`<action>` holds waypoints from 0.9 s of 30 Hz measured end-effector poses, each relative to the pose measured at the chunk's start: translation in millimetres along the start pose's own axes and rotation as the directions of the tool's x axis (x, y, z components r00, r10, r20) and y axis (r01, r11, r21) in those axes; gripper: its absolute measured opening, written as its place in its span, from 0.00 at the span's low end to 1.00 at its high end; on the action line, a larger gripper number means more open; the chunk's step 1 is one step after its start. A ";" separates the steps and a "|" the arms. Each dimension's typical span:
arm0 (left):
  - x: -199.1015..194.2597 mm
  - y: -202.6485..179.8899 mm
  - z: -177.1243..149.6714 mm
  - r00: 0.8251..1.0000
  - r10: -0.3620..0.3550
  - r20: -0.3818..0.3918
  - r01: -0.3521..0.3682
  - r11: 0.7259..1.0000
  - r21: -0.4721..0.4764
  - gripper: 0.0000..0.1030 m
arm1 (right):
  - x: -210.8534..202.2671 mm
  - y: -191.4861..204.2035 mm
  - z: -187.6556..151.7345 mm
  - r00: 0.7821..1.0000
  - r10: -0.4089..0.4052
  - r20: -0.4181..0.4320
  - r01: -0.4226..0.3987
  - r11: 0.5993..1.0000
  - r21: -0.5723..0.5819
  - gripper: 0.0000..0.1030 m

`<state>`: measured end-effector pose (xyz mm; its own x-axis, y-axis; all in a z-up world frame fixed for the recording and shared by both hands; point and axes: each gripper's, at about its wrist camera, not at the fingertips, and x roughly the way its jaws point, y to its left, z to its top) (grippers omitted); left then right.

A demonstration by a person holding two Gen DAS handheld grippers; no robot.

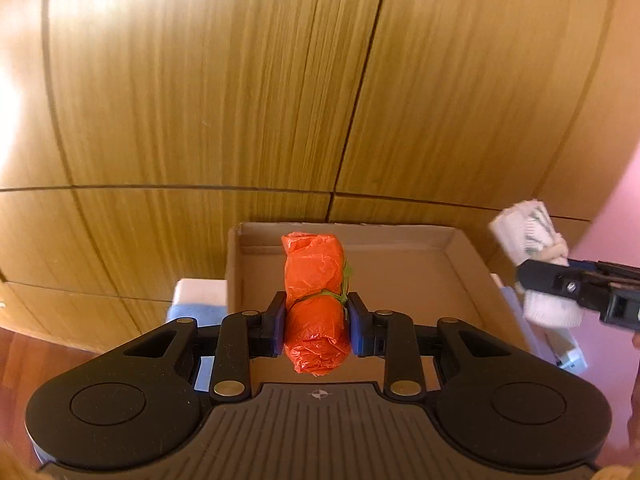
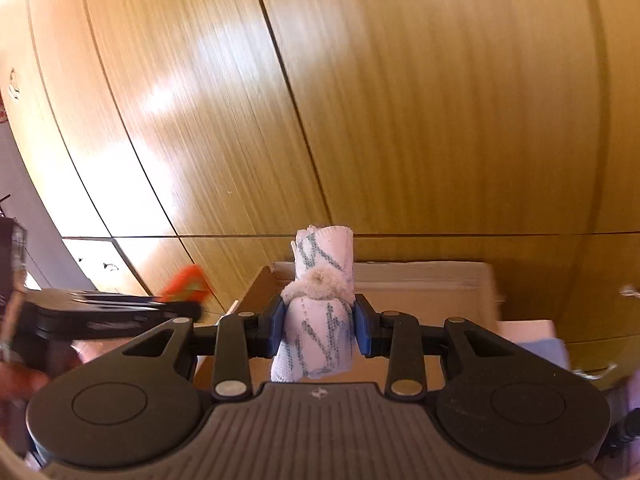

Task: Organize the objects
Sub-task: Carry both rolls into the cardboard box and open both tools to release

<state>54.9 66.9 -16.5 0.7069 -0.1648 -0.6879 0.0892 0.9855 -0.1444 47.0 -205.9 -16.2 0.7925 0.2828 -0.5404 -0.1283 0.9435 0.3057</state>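
Left claw point(image 1: 316, 322) grips orange bundle point(image 1: 316, 300), right claw point(image 2: 320, 326) grips white roll point(image 2: 320, 312); cardboard box point(image 1: 460, 256) below, wood-panel wall point(image 1: 200, 100) beyond.

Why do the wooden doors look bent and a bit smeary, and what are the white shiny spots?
Left wrist view: the fisheye lens bows the wooden doors, and glare whitens their upper left; the orange bundle stays sharp. Right wrist view: the wood grain is streaked by motion blur, with bright patches; the left gripper is smeared, the white roll clear.
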 end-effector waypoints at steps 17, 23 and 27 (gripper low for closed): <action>172.1 17.0 22.7 0.975 0.160 -0.155 -0.144 0.984 0.109 0.36 | 181.1 -19.4 13.4 0.972 0.046 -0.232 -0.014 0.990 0.139 0.31; 171.3 13.9 21.7 0.976 0.153 -0.153 -0.135 0.983 0.124 0.46 | 199.0 -20.9 9.0 0.965 0.041 -0.260 -0.003 0.989 0.146 0.31; 161.7 9.8 21.6 0.978 0.159 -0.132 -0.136 0.976 0.172 0.63 | 198.3 -21.6 6.7 0.962 0.045 -0.268 -0.003 0.987 0.158 0.31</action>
<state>185.3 50.8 -113.7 0.6129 -0.0096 -0.7901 0.1116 0.9910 0.0745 210.9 -171.3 -124.7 0.5974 0.3611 -0.7160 -0.0346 0.9036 0.4269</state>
